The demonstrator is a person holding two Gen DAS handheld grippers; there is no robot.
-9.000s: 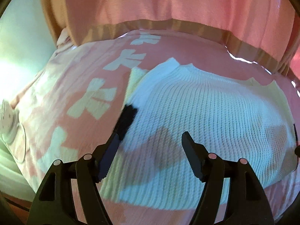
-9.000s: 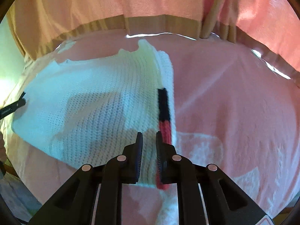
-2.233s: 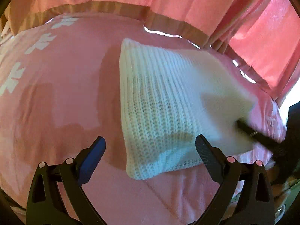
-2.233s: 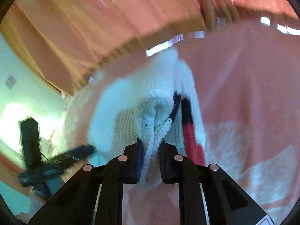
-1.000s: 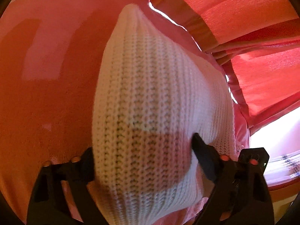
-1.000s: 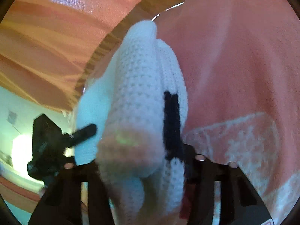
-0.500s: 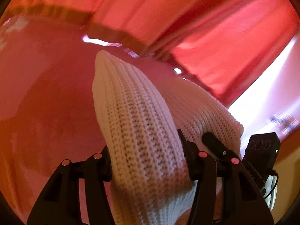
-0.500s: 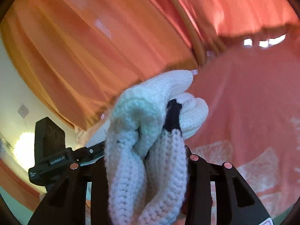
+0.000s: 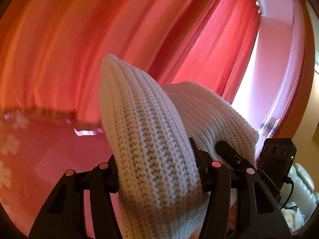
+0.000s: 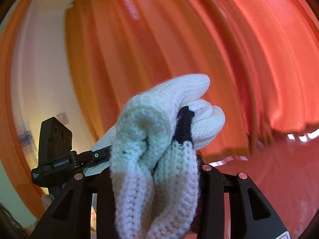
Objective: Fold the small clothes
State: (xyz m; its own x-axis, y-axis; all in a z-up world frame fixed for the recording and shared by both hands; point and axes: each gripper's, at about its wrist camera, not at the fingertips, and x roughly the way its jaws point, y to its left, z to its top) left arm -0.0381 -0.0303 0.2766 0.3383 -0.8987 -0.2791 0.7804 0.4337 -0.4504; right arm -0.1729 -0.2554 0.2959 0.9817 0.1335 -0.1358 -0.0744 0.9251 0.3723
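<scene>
The left tongs (image 9: pixel 157 171) are clamped on one end of the folded white sweater (image 9: pixel 151 139), a thick wad of knit bulging up between the two fingers. The sweater hangs in the air above the pink bed cover (image 9: pixel 49 159), with the red curtain (image 9: pixel 119 39) behind it. Further right, the right tongs (image 10: pixel 154 171) are clamped on the other end, where several layers and a black stripe (image 10: pixel 184 125) are bunched together.

The likely trouble is the fold coming apart. Both grips hold fat, soft bundles, not flat edges, so an inner layer could slide out if either pair of tongs eases off or the two ends are pulled apart unevenly. On the right the layers look loosely gathered, so that end seems the more likely to spill. Setting it down one end first could also let the middle sag and crease the stack.

No basket, box or drawer shows in either view, so where the sweater is headed cannot be told.
</scene>
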